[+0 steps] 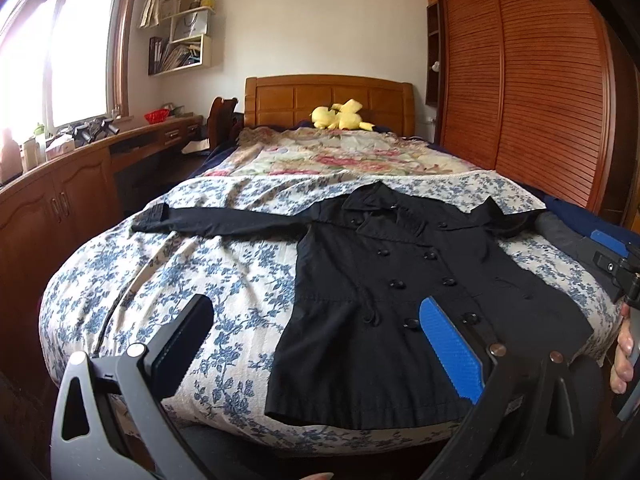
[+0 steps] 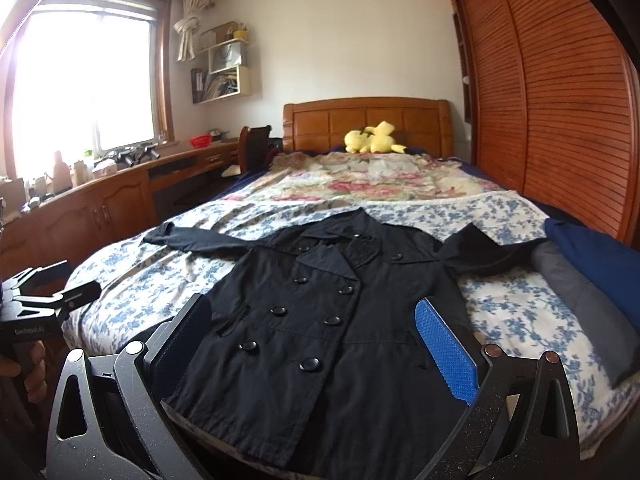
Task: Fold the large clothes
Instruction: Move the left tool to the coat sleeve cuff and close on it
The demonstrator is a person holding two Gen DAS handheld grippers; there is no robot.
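Note:
A black double-breasted coat (image 1: 384,292) lies flat and face up on the bed, hem toward me, both sleeves spread out sideways. It also shows in the right wrist view (image 2: 320,320). My left gripper (image 1: 316,312) is open and empty, above the hem's left part. My right gripper (image 2: 316,312) is open and empty, above the hem's middle. The right gripper also shows at the right edge of the left wrist view (image 1: 616,260). The left gripper also shows at the left edge of the right wrist view (image 2: 56,300).
The bed has a blue floral cover (image 1: 200,272) and a floral quilt (image 1: 340,156) behind it. A yellow plush toy (image 1: 340,116) lies by the wooden headboard (image 1: 328,96). A wardrobe (image 1: 520,80) stands at the right, a wooden desk (image 1: 80,176) at the left. Grey and blue cloth (image 2: 580,280) lies at the bed's right edge.

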